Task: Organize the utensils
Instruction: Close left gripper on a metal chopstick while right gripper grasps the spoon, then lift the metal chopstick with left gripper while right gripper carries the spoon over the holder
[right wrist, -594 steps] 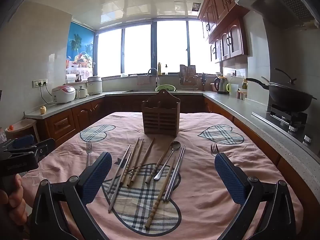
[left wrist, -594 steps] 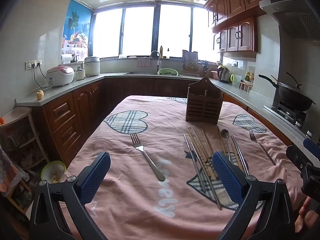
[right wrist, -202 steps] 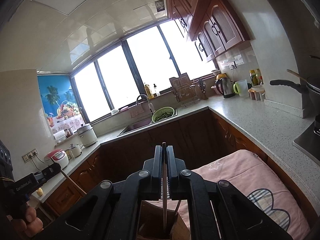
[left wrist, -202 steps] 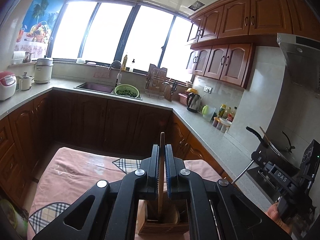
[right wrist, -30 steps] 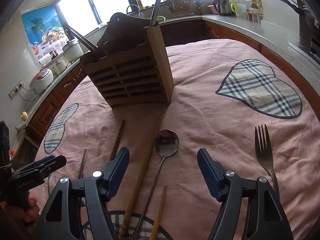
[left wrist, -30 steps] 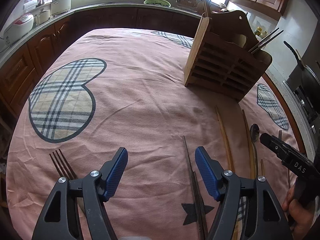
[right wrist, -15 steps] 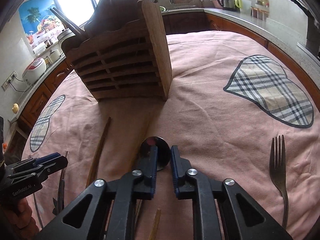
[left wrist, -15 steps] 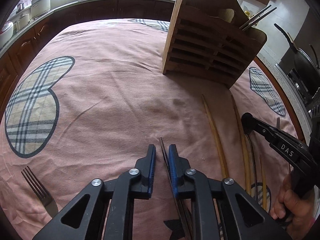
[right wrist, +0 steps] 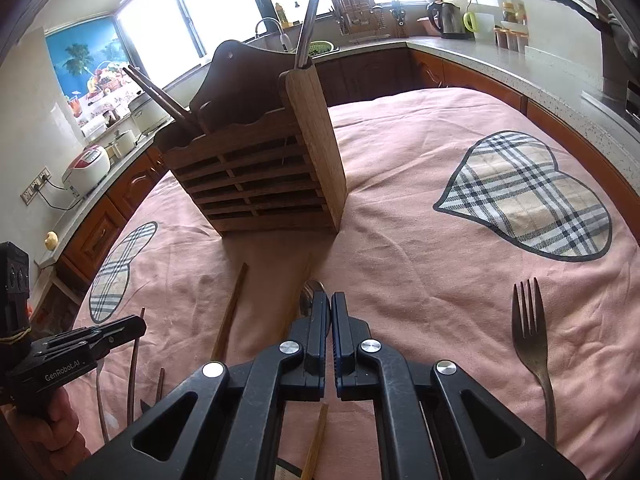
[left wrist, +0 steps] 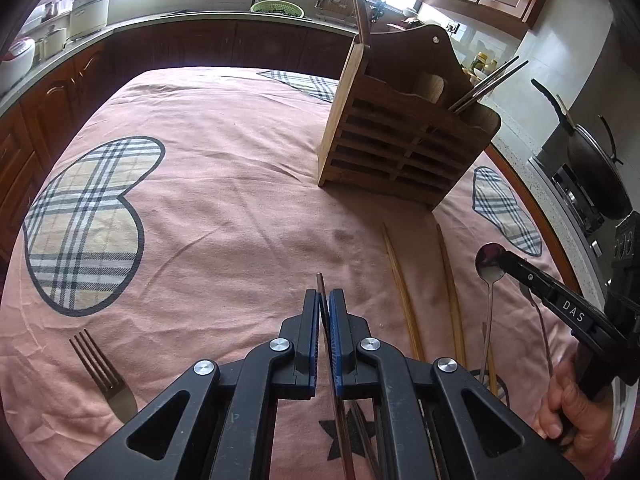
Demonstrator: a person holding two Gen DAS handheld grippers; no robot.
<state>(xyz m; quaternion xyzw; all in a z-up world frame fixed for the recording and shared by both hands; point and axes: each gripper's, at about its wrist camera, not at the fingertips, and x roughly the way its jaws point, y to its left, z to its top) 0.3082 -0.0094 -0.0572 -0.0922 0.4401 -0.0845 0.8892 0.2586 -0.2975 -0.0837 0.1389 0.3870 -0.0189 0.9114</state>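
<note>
Left to right across the pink-clothed tabletop: a fork lies untouched near the left edge. The left claw has just been closing and now grips a thin metal chopstick, whose tip shows just past the pads. Beyond it the wooden utensil holder stands upright, already holding a dark wooden pair on its left side and a metal pair on its right. Two wooden chopsticks lie loose on the cloth between the claws. The right claw has likewise just been closing and clamps the spoon at its neck, the bowl showing ahead of the pads. A second fork lies at far right. By my judgement the task is partly done: two forks, several chopsticks and both gripped pieces remain outside the holder. The holder's compartments cannot be seen into, and the claw bodies hide the lower ends of the utensils.
</note>
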